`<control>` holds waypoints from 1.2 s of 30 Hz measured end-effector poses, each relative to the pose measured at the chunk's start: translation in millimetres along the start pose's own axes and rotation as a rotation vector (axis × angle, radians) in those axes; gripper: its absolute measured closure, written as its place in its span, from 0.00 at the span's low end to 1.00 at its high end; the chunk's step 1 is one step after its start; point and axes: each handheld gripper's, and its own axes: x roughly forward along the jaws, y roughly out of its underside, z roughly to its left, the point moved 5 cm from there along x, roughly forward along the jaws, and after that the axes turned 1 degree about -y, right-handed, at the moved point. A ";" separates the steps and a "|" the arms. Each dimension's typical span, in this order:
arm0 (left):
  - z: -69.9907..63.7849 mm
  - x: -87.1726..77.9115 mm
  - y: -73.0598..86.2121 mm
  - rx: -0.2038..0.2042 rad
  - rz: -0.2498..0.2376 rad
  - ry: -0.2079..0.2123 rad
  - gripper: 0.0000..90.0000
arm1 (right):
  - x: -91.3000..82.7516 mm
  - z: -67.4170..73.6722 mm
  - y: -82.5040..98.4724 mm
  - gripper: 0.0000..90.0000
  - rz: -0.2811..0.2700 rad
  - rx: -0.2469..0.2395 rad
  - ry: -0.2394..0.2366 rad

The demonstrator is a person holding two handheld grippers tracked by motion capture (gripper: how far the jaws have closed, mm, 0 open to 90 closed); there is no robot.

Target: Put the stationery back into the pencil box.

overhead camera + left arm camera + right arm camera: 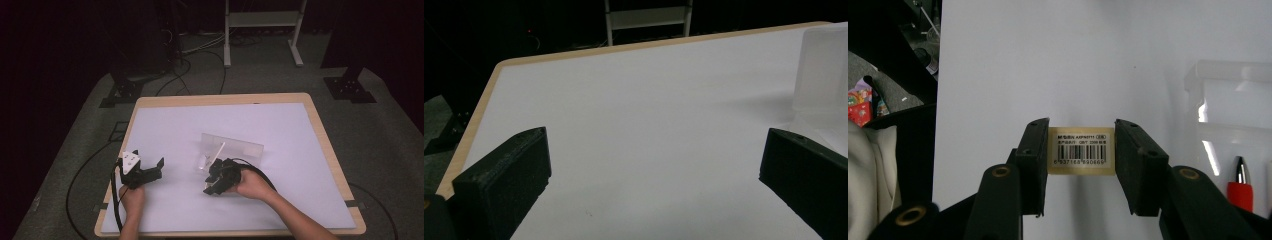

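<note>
One clear plastic box, one barcoded eraser, one red pen, two grippers, one worktop.

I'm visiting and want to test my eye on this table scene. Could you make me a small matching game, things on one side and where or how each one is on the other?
Things:
1. left gripper
2. right gripper
3. barcode-labelled block
4. clear plastic box
5. red-bodied pen

States or places:
a. lying by the plastic box, in the right gripper view
b. jaws wide apart, nothing between them
c. translucent, near the table's middle
d. clamped between two black jaws
e. jaws closed on a small block

Pairs: 1-b, 2-e, 3-d, 4-c, 5-a
</note>
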 end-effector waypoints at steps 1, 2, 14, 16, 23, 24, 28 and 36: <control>0.0 0.0 0.0 0.000 0.000 0.000 0.00 | -1.1 -0.6 -1.2 0.64 -0.004 0.000 0.000; 0.1 0.0 0.0 0.000 0.001 0.000 0.00 | -3.5 -2.3 -3.8 0.64 -0.006 -0.001 0.005; 0.1 -0.1 0.0 0.000 0.001 0.001 0.00 | -13.4 -12.8 -12.0 0.65 -0.017 0.010 0.027; 0.1 -0.1 0.0 -0.001 0.001 0.000 0.00 | -14.6 -14.2 -13.2 0.65 -0.017 0.011 0.030; 0.2 0.1 0.0 -0.001 -0.003 0.001 0.00 | -18.7 -18.3 -19.3 0.65 -0.018 0.011 0.044; 0.2 0.1 0.0 -0.001 -0.003 0.001 0.00 | -19.2 -18.9 -20.3 0.65 -0.020 0.008 0.044; 0.1 0.2 -0.1 -0.003 -0.005 0.001 0.00 | -22.4 -22.8 -24.7 0.65 -0.022 0.005 0.055; -0.1 0.3 -0.2 -0.004 -0.006 0.001 0.00 | -25.4 -28.4 -26.0 0.65 -0.021 0.017 0.066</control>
